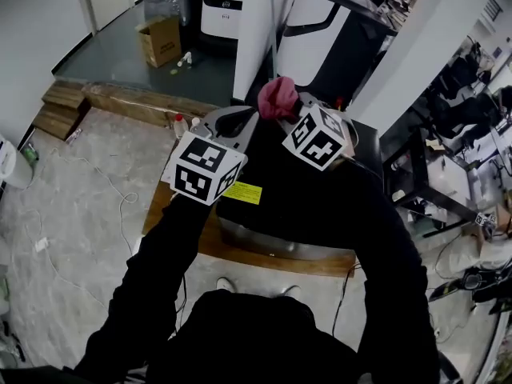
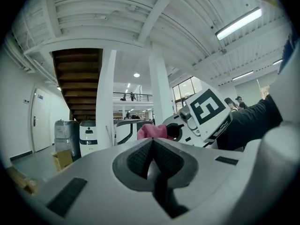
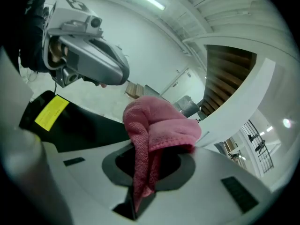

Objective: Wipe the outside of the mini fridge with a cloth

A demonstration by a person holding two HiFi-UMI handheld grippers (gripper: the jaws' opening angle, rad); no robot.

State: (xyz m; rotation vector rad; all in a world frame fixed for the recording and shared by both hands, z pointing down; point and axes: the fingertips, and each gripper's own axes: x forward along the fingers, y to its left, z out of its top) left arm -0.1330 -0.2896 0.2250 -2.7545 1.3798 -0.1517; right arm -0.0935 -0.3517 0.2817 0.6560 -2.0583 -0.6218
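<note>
1. We hold the left tongs (image 2: 153, 150) fully closed. Their ribbed pads press together and there is nothing between them.
2. The right tongs (image 3: 143, 170) are clamped on the pink cloth (image 3: 159, 125). One fold runs down between the jaws, and the rest bunches up above them.
3. In the head view both tongs sit side by side over the black fridge (image 1: 304, 206), towards its far edge. Our dark sleeves (image 1: 152, 278) reach out across its top.
4. The cloth is at that far edge, just beside the tip of the left tongs.
5. From above we cannot tell whether the cloth touches the fridge. In the right gripper view its bunched end stands against the room behind, and the fridge's black surface lies lower left of it.
6. A yellow label (image 1: 242, 192) sits on the fridge's near left part. The right gripper view shows it too, below the left tongs.
7. The fridge stands on a wooden board (image 1: 172, 210), which lies on the pale floor (image 1: 80, 182).
8. A thin cable (image 1: 122, 202) trails across the floor to the left of the board.
9. Further back, an open cardboard box (image 1: 160, 40) rests near a white machine (image 1: 226, 6).
10. The left gripper view looks past the closed jaws to white pillars (image 2: 105, 97) and a dark stair (image 2: 77, 81).
</note>
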